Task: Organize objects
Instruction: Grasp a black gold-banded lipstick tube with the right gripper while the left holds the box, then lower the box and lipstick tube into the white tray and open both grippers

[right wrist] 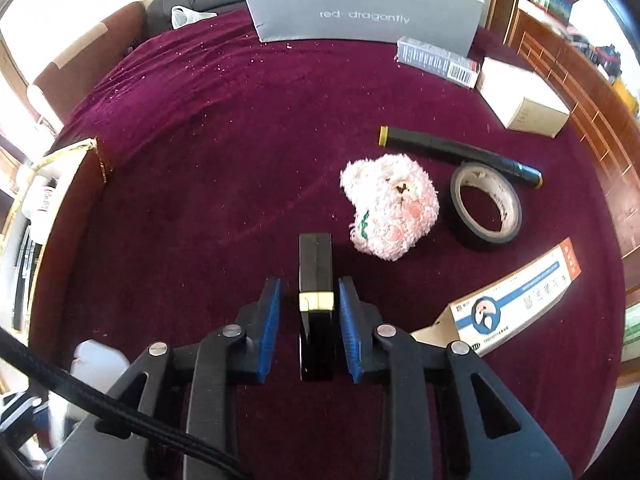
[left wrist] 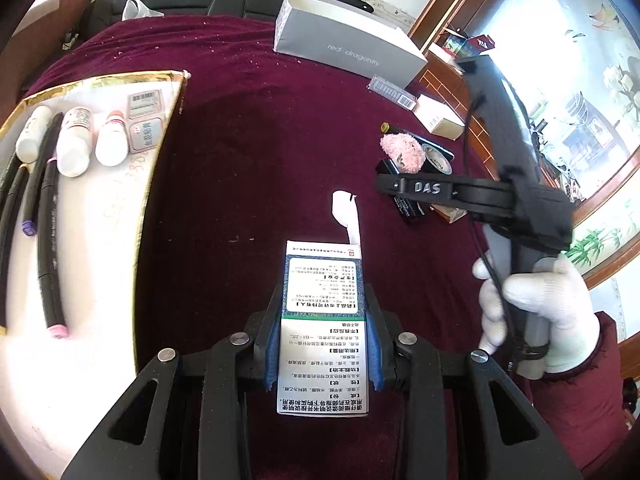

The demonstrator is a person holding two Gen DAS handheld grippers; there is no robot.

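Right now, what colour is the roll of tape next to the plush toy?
Black, with a pale inner core; the roll of tape shows best in the right wrist view.

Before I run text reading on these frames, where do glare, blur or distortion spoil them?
Left wrist view: window overexposed, white gold-edged tray washed out, printed medicine carton sharp. Right wrist view: fisheye bends the grey shoebox, left edge blurred.

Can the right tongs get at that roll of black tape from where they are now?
Probably not yet. The right tongs are open around a black bar, so that comes first. The black tape lies flat ahead to the right, uncovered, between the pink plush and a black marker.
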